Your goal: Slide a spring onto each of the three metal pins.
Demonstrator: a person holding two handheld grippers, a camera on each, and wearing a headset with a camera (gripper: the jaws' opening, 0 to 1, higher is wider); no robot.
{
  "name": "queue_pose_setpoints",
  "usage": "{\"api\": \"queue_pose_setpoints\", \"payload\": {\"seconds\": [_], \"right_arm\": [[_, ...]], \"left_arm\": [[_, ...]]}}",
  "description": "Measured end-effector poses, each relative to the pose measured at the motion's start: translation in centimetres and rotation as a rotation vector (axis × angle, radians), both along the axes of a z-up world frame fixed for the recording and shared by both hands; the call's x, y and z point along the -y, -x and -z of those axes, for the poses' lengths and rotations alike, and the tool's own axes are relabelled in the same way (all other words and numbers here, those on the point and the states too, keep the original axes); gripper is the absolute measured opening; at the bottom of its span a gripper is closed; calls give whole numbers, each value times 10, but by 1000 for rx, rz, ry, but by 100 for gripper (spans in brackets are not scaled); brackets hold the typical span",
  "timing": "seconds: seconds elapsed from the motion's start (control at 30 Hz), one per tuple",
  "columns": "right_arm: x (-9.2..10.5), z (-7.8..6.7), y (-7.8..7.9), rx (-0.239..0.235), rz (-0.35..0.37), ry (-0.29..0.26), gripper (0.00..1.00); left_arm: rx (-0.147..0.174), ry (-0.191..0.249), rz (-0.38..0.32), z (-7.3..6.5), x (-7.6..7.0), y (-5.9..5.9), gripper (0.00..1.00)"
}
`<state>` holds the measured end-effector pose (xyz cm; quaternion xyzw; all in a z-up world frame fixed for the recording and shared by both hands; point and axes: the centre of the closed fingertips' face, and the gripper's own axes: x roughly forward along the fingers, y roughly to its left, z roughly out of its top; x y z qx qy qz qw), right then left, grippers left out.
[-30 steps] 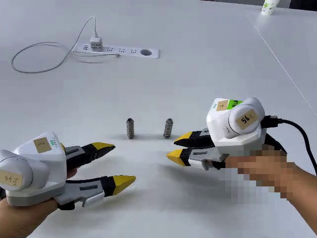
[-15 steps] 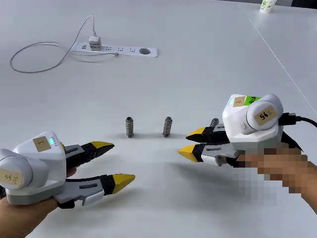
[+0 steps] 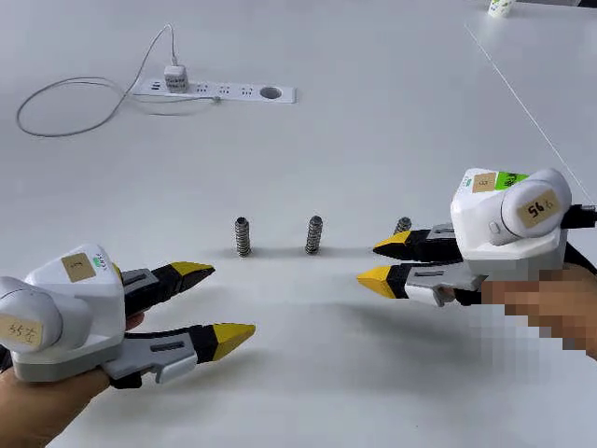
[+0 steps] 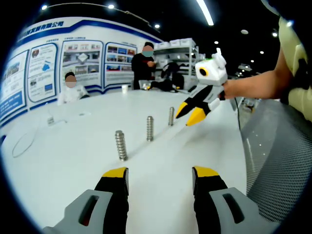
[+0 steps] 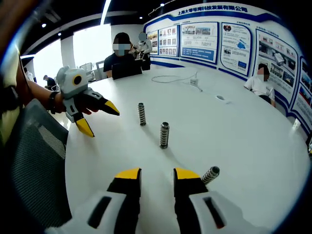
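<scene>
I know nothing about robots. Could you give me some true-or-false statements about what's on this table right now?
1. Three springs stand in a row on the table: left spring, middle spring, right spring. True.
2. The left tool grips a spring. False: it is open and empty.
3. The right tool is closest to the right spring. True.
4. Nothing is plugged into the power strip. False: a white charger sits in it.

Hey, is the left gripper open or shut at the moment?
Open. The left gripper has its two yellow-tipped jaws standing well apart, in its own view and in the head view, with nothing held between them.
</scene>
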<state>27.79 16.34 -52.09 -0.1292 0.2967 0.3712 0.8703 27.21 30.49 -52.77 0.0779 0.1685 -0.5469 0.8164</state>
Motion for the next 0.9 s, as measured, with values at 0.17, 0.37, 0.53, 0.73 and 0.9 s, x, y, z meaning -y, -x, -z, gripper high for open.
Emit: {"api": "queue_pose_setpoints", "payload": {"seconds": [0.17, 0.37, 0.53, 0.73, 0.9], "right_arm": [[9, -1, 3, -2, 6, 5, 29], [23, -1, 6, -1, 25, 11, 30], [33, -2, 7, 4, 46, 8, 31], [40, -3, 10, 12, 61, 12, 32], [47, -3, 10, 17, 76, 14, 34]], "left_arm": [[-2, -3, -3, 1, -1, -1, 54], [-3, -4, -5, 1, 0, -2, 54], [-4, -5, -3, 1, 1, -2, 55], [-5, -9, -4, 1, 0, -2, 55], [-5, -12, -4, 1, 0, -2, 55]]}}
